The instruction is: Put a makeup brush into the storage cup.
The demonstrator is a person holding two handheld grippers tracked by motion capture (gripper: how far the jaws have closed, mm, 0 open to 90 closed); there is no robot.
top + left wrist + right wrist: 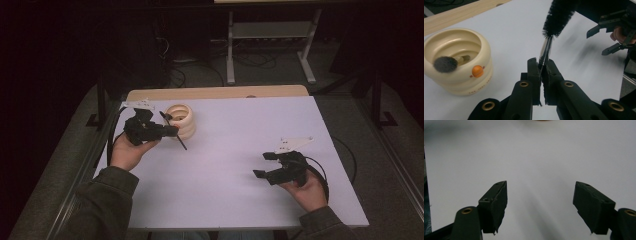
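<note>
Left gripper clamps a black brush by its wire stem, just beside a cream bowl. Right gripper stands wide, nothing between its jaws, over the white surface.

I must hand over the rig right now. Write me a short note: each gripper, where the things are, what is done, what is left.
Left gripper: shut on the thin handle of the black bottle brush, held beside the cream pot at the table's far left.
Right gripper: open, holds nothing, over bare white table at the near right.
Inside the pot: a small grey-tipped brush.
Done: bottle brush is gripped and off the table.
Left, as it seems: bring the bottle brush to its place, perhaps into the pot; the right gripper has not joined in.
</note>
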